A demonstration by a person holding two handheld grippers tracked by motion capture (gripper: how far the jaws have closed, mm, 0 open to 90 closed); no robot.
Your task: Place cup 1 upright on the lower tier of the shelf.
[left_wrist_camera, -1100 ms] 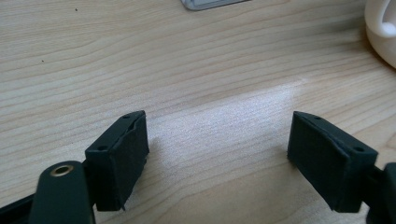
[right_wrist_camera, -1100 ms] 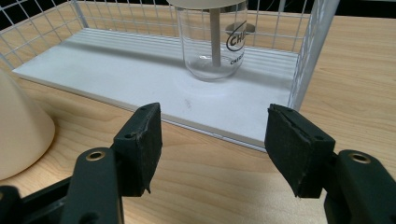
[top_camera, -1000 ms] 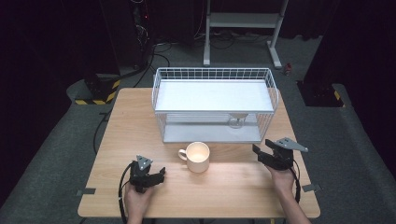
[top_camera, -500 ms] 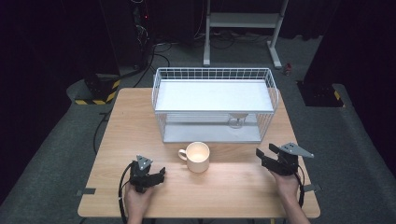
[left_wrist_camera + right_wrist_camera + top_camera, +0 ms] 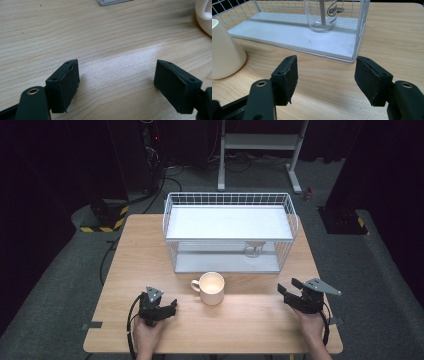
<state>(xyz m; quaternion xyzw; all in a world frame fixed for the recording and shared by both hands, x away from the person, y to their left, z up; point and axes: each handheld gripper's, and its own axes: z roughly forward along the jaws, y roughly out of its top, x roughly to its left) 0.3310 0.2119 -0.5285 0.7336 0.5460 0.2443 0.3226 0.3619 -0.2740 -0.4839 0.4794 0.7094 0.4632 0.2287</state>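
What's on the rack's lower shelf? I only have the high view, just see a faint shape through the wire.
Observer: A clear glass with dark printed lettering, standing upright on the lower shelf of the wire rack, as the right gripper view shows.
Operator: Anything in it?
Observer: A pale stick-like thing stands inside; I can't tell what it is.
Operator: Right gripper holding anything?
Observer: No. The right gripper is open, with bare table between its pads.
Operator: Left one?
Observer: The left gripper is open too, over bare wood, with the white mug at the edge of its view.
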